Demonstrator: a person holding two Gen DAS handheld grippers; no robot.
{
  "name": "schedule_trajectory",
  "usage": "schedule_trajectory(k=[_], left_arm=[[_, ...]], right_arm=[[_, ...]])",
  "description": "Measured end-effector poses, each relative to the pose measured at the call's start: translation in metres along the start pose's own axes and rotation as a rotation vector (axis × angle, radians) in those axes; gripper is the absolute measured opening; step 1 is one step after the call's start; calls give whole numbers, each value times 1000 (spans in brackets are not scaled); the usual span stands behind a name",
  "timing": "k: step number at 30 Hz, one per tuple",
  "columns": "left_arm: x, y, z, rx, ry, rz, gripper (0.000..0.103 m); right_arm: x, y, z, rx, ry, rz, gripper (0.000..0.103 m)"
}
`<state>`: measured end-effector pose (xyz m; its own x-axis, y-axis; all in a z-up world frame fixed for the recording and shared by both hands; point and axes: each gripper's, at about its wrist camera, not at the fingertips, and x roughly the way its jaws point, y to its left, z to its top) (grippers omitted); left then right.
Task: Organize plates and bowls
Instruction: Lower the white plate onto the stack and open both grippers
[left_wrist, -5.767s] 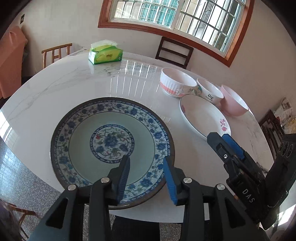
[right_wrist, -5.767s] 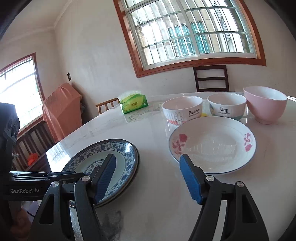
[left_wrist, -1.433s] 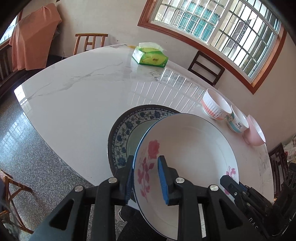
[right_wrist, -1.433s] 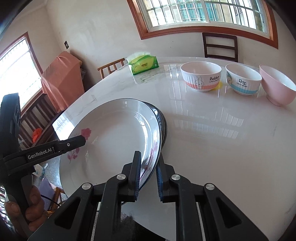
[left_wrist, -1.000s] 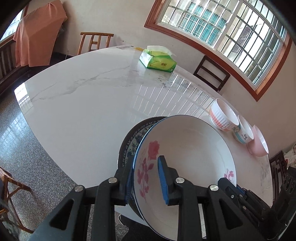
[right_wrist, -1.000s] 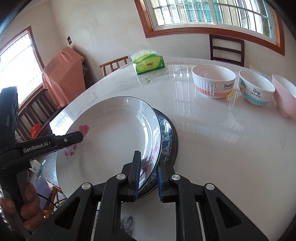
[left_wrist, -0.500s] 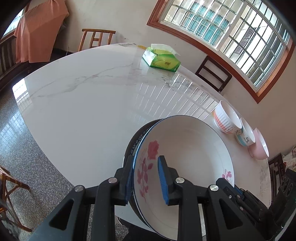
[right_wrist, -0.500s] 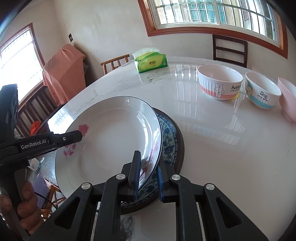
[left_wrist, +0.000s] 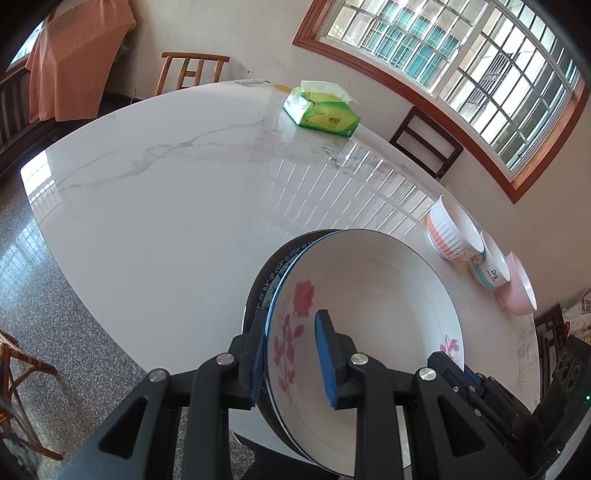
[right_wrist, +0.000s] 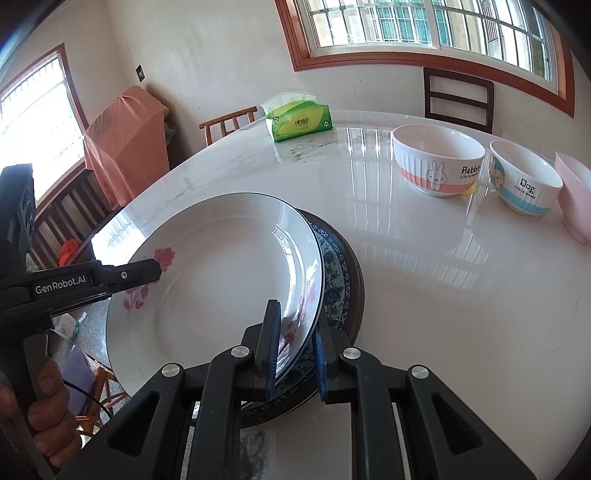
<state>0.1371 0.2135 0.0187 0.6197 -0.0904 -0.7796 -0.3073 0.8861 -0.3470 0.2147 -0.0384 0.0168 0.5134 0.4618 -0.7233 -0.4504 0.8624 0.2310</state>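
A white plate with red flowers (left_wrist: 376, 295) (right_wrist: 221, 280) hangs tilted just over a blue-patterned plate (left_wrist: 260, 291) (right_wrist: 338, 280) near the marble table's front edge. My left gripper (left_wrist: 291, 360) is shut on the white plate's left rim. On the opposite rim my right gripper (right_wrist: 295, 350) is shut too. Only a crescent of the blue plate shows; whether the plates touch I cannot tell. The left gripper (right_wrist: 122, 275) also shows in the right wrist view, with a hand (right_wrist: 44, 406) on its handle.
A rabbit bowl (right_wrist: 437, 162), a dog bowl (right_wrist: 524, 184) and a pink bowl (right_wrist: 576, 192) stand in a row at the right. A green tissue pack (left_wrist: 323, 110) lies at the table's (left_wrist: 166, 206) far side. Wooden chairs ring the table.
Several seconds ago the white plate lay by the bowls with both grippers open. Now both grip it over the blue plate. In the last second it barely shifted.
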Motion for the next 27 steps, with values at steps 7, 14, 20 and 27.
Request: schedule_trajectory(k=[7,14,20,27], left_arm=[[2,-1,-2,14,-7,7,25],[-22,-11,-3,93,-157,90,26],[-27,-15,-7,123,-175,106,26],[-27,-28,-17,161,-158,105,26]], right_arm=[[3,1,-1,-27,-12,-22,16],[3,7,-4,-87,-44,-55,26],[-6,6,-6,-122,-109,-123,33],[-29,-20,-9,-58,-185,-158,47]])
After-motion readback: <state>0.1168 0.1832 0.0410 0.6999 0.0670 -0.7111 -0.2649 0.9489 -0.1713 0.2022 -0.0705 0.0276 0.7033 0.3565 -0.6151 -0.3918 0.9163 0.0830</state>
